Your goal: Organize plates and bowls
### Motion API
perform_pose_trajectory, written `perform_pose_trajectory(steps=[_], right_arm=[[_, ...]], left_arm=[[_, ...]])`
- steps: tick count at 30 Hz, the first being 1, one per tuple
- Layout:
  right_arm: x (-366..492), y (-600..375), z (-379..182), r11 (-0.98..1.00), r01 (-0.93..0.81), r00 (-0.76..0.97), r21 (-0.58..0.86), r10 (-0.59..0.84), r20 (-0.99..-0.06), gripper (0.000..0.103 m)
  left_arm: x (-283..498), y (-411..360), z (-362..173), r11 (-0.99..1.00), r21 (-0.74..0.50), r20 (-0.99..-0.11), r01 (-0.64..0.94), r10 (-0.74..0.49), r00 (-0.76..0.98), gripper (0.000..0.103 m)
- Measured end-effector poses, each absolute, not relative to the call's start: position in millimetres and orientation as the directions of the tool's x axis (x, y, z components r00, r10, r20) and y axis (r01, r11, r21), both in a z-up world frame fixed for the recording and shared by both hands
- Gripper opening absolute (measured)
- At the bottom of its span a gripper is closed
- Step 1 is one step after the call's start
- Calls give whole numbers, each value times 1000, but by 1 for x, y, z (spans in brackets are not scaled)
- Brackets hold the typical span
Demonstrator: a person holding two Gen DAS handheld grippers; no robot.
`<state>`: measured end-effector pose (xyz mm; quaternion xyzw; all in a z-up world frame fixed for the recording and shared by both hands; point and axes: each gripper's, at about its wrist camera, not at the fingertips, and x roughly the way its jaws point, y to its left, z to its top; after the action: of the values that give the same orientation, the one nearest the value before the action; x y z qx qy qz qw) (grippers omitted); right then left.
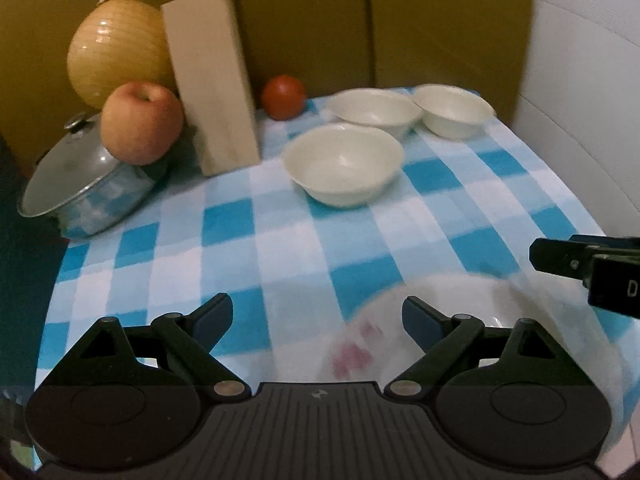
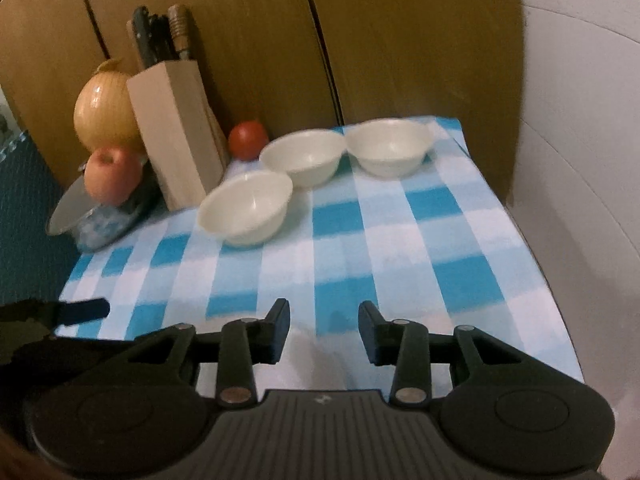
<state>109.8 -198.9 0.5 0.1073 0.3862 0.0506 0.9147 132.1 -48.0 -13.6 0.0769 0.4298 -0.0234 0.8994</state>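
A blurred white plate [image 1: 400, 344] with a reddish mark is lying nearest, on the checked cloth [image 1: 280, 248] right under the left gripper [image 1: 318, 316], whose fingers are standing wide apart and holding nothing. The right gripper [image 2: 324, 330] is hovering just beside it over the tabletop, its fingers also spread and empty. Farther back, three white bowls are sitting apart, unstacked: the near bowl [image 1: 344, 164] alone, the middle bowl [image 1: 374, 110] and the far bowl [image 1: 454, 108] rim to rim, perhaps touching. The organizing is looking barely begun: no bowl is nested in another, and the plate is sitting well apart from them. Gathering the bowls into one stack and placing the plate appears to be what is remaining.
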Motion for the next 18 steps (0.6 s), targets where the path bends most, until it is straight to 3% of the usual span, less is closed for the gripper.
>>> perform_pose_trajectory(steps=[18], right_arm=[[248, -172, -22, 948, 35, 656, 315, 217, -723, 35]], left_arm=[[258, -11, -27, 993, 39, -815, -113, 97, 571, 96]])
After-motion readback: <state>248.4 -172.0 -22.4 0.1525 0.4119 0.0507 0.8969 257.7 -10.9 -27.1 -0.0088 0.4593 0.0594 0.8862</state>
